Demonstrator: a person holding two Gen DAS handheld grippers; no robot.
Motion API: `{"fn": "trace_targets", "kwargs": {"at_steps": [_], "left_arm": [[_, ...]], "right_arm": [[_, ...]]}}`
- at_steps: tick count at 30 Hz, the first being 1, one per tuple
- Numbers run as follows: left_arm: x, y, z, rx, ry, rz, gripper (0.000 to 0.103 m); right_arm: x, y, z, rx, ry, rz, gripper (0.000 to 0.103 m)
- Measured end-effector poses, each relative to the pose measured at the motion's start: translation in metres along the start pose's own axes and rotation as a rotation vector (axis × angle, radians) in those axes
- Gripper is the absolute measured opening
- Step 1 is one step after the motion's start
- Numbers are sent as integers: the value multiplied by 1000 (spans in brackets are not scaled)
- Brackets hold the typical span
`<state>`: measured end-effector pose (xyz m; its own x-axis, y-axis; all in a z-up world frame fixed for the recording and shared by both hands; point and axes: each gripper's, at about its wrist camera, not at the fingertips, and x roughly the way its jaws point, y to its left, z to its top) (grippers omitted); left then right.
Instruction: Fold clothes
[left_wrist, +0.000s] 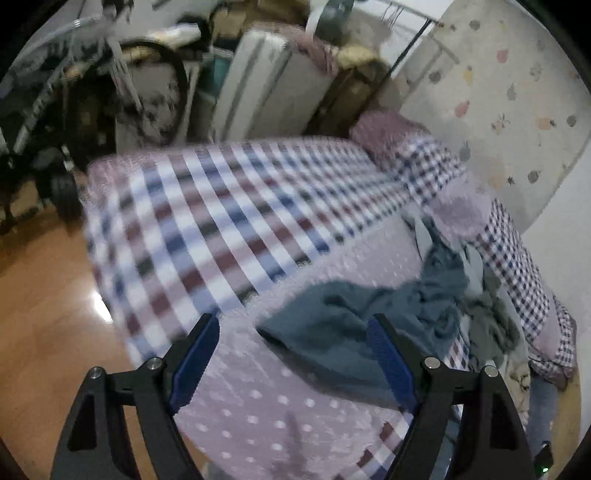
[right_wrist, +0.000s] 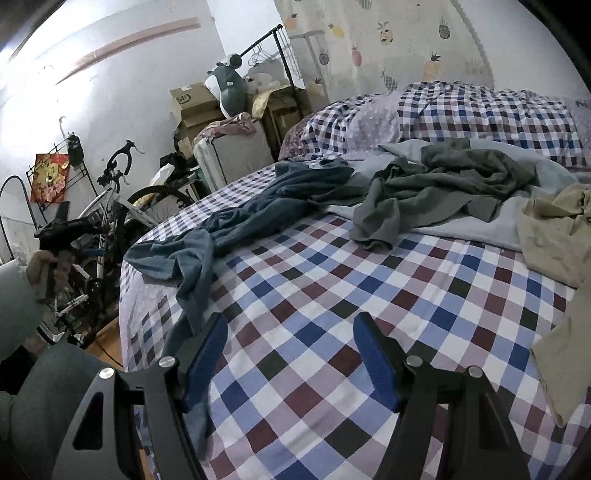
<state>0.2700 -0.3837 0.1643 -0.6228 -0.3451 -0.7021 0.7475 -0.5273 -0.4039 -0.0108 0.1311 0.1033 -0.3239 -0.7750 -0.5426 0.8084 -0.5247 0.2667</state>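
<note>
Progress: nothing folded | crumpled blue-grey cotton garment (right_wrist: 236, 225) on checked bed (right_wrist: 369, 332) | my left gripper (left_wrist: 291, 354), right gripper (right_wrist: 290, 354): jaws wide, empty

You see a checked bed (right_wrist: 332, 295), a bicycle (right_wrist: 110, 206), cardboard boxes (right_wrist: 192, 103) and a wooden floor (left_wrist: 40, 295).

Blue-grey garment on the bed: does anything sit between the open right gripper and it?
Nothing visible does. The blue-grey garment trails down the checked bedspread to beside the right gripper, whose jaws stand open over bare bedspread. The grey-green garment lies farther back, out of the way.
</note>
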Motion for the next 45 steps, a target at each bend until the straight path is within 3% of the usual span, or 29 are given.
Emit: {"fn": "trace_targets", "kwargs": {"at_steps": [5,13,19,26,29,31,35,41,43,44,45], "left_arm": [[-15,-54,14,208,-120,-59,86],[57,-201,-17,538,-133,-149,86],[126,-278,-42,700,-151,-108,86],[193,-319,-55,852,-174,20,85],[213,-329,-53,881,-176,33,84],[224,-335,-50,902,-177,35,77],[252,-350,-53,979,-152,81,53],[285,-365,-60,1062,-121,163,48],[292,-365,-59,1046,-94,187,14],[294,-366,-58,1034,-84,199,3],[291,-366,-57,1013,-90,197,2]], "right_arm": [[-1,-1,0,10,-24,-37,74],[-9,-23,5,74,-73,-138,75],[-15,-39,7,118,-89,-167,75],[-20,-53,7,164,-96,-177,75],[-19,-55,6,166,-91,-176,75],[-18,-56,5,170,-87,-173,75],[-16,-59,1,176,-75,-171,75],[-16,-66,-4,189,-63,-185,75],[-17,-67,-4,188,-63,-189,75],[-17,-67,-4,186,-63,-191,75],[-17,-67,-4,184,-64,-193,75]]}}
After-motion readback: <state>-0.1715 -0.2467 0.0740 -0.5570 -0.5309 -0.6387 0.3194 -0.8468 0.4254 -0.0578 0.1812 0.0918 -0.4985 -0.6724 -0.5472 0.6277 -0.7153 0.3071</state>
